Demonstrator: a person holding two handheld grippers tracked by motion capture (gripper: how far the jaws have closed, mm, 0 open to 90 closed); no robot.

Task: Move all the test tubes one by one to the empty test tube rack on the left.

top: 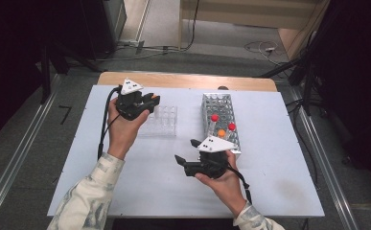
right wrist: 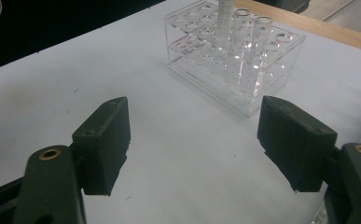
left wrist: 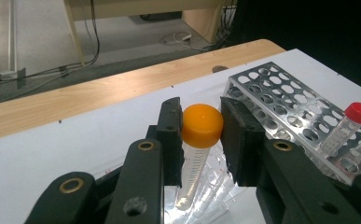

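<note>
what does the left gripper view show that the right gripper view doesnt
Left gripper view: the left gripper shut on the orange cap of a tube, the metal rack and a red-capped tube standing in it.

Right gripper view: the right gripper with its jaws wide apart and nothing between them, above bare table.

Both: the white table and the clear plastic rack, seen whole from the right gripper and just below the held tube from the left.
</note>
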